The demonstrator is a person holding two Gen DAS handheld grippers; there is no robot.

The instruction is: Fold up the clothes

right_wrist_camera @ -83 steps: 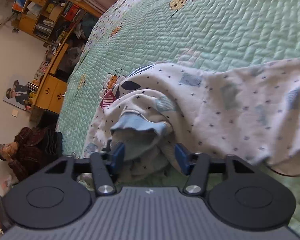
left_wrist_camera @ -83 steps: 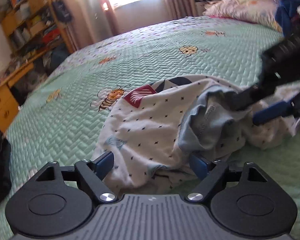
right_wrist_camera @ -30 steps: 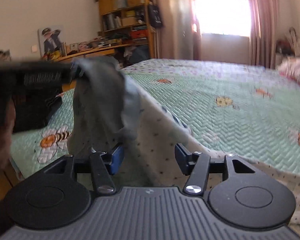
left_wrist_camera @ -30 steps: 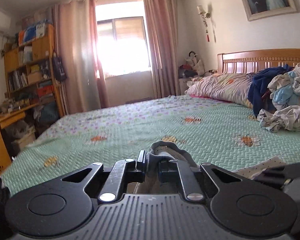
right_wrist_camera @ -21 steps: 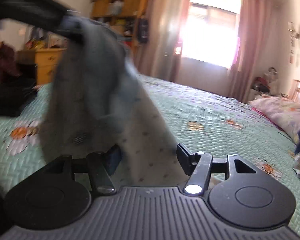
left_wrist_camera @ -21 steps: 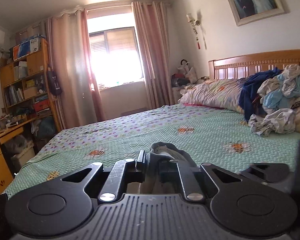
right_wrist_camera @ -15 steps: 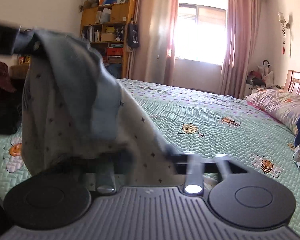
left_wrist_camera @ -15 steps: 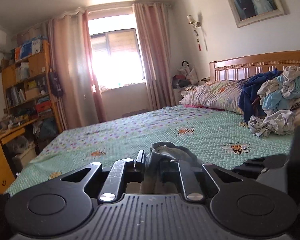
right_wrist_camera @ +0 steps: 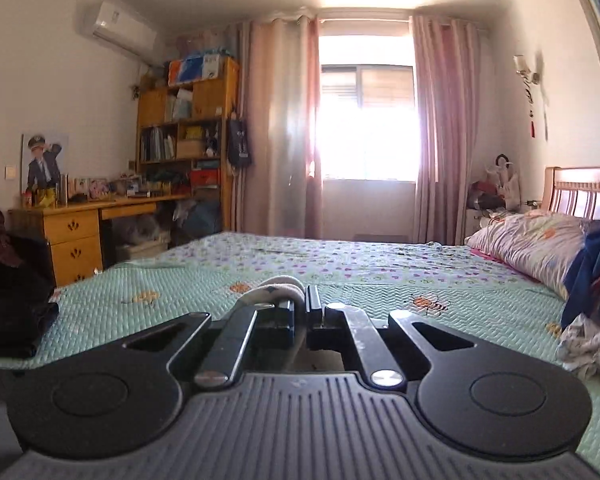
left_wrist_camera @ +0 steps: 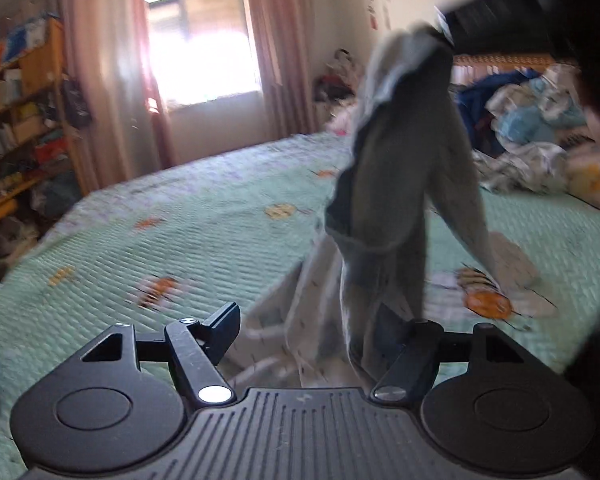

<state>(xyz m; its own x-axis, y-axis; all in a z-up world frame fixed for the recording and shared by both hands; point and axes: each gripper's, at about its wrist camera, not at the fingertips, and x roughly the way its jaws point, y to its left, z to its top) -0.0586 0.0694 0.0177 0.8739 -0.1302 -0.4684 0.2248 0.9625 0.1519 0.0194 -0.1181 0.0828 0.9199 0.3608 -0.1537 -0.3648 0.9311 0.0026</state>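
Right tool (right_wrist_camera: 303,314) clamped on a fold of pale garment (right_wrist_camera: 276,286); green quilted bed (right_wrist_camera: 380,280) beyond.

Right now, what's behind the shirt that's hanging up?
Behind the hanging shirt you can see green bedspread and a clothes pile. The headboard and pillow there are mostly covered.

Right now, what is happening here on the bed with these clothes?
A person is sorting laundry with handheld tongs. The right tongs are shut on a fold of a pale dotted garment and hold it up, so it hangs down to the green quilt. The left tongs have just been opening and no longer pinch the cloth, though its lower part hangs between the jaws. A pile of unfolded clothes waits near the headboard.
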